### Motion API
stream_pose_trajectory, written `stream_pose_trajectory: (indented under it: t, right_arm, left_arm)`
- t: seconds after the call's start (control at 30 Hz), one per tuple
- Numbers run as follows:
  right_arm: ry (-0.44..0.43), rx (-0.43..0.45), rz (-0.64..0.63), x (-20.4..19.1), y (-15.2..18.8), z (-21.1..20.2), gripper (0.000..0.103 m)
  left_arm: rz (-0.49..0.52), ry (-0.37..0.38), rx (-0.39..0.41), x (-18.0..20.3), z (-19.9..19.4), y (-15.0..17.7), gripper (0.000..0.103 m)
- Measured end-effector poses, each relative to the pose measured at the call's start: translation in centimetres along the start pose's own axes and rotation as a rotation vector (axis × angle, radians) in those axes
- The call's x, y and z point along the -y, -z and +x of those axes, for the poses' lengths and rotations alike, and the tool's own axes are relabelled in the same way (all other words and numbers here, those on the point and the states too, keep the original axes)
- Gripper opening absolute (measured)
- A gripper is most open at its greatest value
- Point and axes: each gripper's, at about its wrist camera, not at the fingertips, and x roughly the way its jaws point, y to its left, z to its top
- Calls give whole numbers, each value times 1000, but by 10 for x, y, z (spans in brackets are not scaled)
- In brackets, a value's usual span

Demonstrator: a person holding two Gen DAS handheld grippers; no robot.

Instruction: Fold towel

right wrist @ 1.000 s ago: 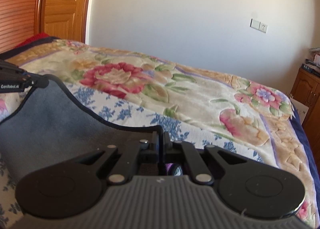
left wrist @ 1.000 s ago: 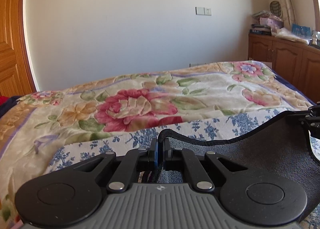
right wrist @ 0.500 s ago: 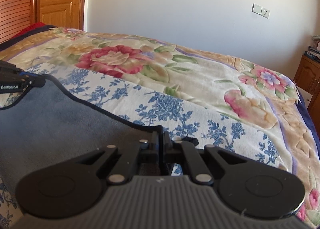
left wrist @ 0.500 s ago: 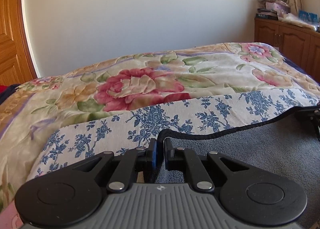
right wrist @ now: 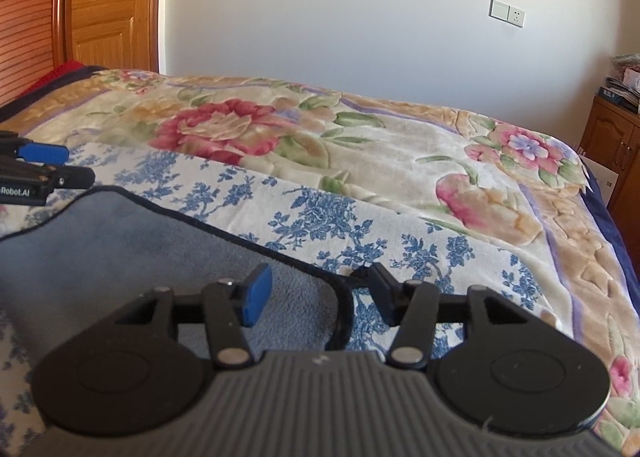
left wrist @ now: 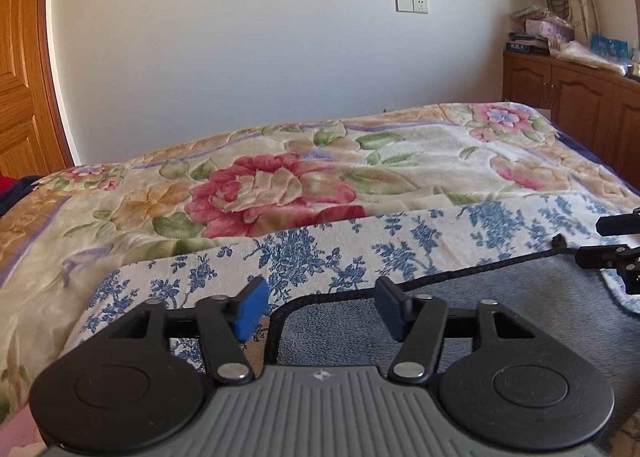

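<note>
The grey towel (left wrist: 500,297) lies flat on the bed (left wrist: 280,177), long edge spanning both spread, empty grippers, left gripper (left wrist: 318,307) and right gripper (right wrist: 316,293) each straddling a near corner.

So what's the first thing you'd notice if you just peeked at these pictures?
The big red flower on the bedspread, right in the middle. In front of it lies the grey towel on a blue-flowered cloth, with the left claw and right claw open over its corners.
</note>
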Motion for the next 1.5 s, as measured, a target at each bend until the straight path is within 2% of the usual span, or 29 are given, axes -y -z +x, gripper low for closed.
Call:
stream_pose_trajectory:
  t: [0.1,0.3,0.57,0.63,0.87,0.97,1.17,1.3,1.5]
  right_arm:
    - [3,8,12,-2,-5,-19,59]
    - [-1,33,38,-10,-16,-56,66]
    - [1,52,66,-17,-22,-91,72]
    - [9,59,66,-19,-22,-99,77]
    - [28,84,71,-27,-25,-131,83]
    - [32,96,68,-31,-28,-148,90]
    - [35,130,75,-35,-36,-184,91]
    - [43,158,82,-39,-35,-205,103]
    - [47,165,85,-46,-28,-230,103]
  left_arm:
    - [-2,-6,24,2,-19,-9,75]
    - [-12,5,66,5,-64,-35,85]
    - [1,-5,106,8,-114,-53,87]
    - [-7,-7,106,7,-122,-53,87]
    - [-7,-23,103,6,-155,-54,87]
    - [1,-30,112,6,-175,-55,88]
    - [20,-37,140,10,-219,-55,94]
    - [31,-43,162,13,-245,-52,99]
    - [21,-32,170,15,-278,-46,99]
